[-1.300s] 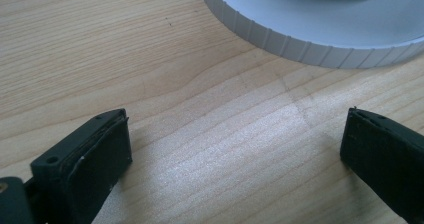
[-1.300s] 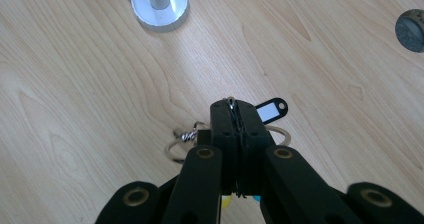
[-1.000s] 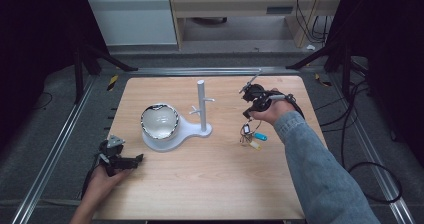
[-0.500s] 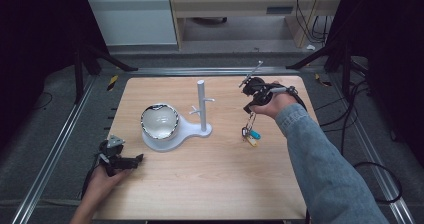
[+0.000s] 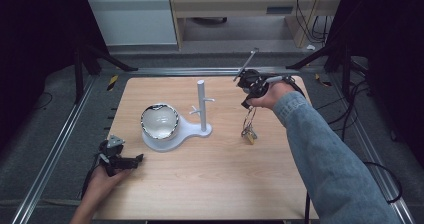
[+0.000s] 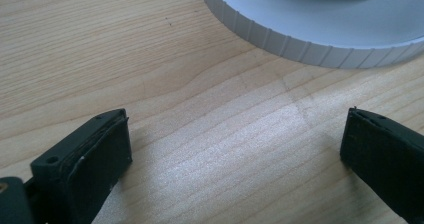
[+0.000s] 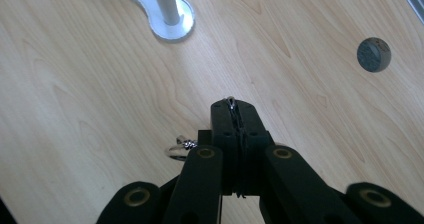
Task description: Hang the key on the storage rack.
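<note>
Bowl [image 5: 159,122] on stand base [image 5: 187,132], left of post [image 5: 202,104]; keys [image 5: 248,132] right of post.

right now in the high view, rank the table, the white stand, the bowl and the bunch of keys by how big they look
1. table
2. white stand
3. bowl
4. bunch of keys, hanging from the right gripper

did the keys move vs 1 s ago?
Yes. The key bunch now hangs off the table from the shut right tool, raised from where it lay; the white stand marks the fixed spot.
</note>
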The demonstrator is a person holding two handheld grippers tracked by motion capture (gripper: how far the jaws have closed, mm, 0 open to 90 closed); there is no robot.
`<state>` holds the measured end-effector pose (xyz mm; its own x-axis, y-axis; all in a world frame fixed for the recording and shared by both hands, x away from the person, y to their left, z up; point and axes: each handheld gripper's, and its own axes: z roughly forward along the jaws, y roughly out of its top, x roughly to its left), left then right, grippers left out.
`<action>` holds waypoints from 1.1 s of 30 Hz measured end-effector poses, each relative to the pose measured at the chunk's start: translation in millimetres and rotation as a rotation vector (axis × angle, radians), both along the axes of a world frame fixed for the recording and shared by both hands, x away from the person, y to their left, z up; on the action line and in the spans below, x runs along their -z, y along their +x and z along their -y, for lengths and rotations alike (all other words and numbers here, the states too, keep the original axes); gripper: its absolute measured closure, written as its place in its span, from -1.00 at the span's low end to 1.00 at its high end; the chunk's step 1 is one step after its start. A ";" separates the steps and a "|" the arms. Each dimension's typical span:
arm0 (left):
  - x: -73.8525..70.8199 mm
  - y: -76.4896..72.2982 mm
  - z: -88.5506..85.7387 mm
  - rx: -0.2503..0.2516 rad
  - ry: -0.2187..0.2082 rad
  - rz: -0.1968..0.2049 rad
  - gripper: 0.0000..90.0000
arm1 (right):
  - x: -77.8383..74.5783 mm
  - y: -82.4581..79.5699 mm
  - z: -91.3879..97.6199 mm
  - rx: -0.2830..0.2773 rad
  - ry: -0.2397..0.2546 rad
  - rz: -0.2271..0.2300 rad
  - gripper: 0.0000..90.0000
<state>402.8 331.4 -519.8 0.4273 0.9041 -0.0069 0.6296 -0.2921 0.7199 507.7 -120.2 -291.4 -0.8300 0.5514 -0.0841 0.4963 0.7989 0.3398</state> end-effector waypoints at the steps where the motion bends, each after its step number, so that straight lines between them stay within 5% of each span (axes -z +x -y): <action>1: 0.0 0.0 0.0 0.000 0.000 0.000 -1.00 | -2.0 0.3 -1.7 -0.008 -0.008 -0.004 0.98; 33: -0.1 0.0 0.0 0.000 0.001 -0.001 -1.00 | -60.1 -10.1 -59.5 -0.108 -0.030 0.033 0.98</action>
